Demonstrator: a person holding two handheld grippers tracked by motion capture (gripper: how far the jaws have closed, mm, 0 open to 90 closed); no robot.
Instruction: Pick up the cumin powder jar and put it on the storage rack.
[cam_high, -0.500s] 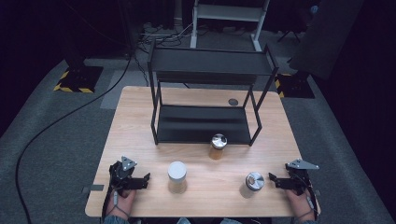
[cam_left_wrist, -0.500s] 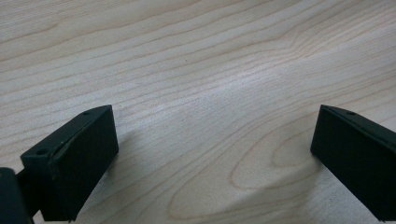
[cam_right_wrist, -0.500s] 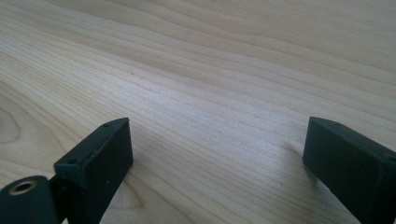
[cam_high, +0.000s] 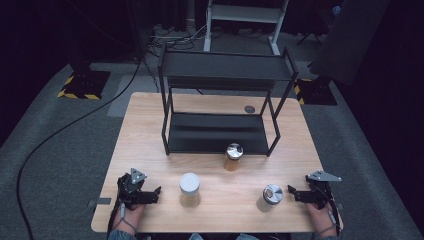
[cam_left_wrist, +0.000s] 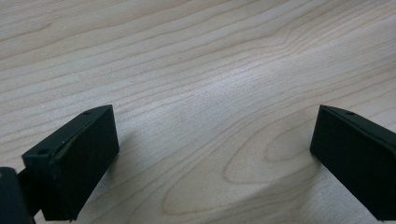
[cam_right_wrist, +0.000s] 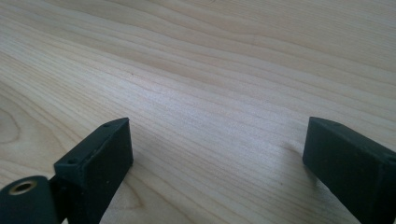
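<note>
1. Overhead, a pale wooden table (cam_high: 150, 125) fills the middle of the high view, with dark carpet around it.
2. At the far half of the table stands a black two-tier metal rack (cam_high: 222, 107), both of its shelves bare.
3. Three small jars stand on the near half of the table. A white-lidded jar (cam_high: 190, 189) sits left of centre, just beside the left gripper. A silver-lidded jar (cam_high: 233, 156) stands just in front of the rack's lower shelf. A second silver-lidded jar (cam_high: 270, 197) sits near the right gripper.
4. The left gripper (cam_high: 156, 193) rests low at the near left edge, jaws spread wide with nothing between them; its own view shows bare wood grain between the two black jaws.
5. The right gripper (cam_high: 293, 193) rests at the near right edge, jaws likewise wide apart and holding nothing.
6. Judged from this layout, the work is at its start: no jar has been picked up yet.
7. The next move likely calls for one gripper to travel to its nearest jar, straddle the body below the lid, and close gently before lifting toward the rack.
</note>
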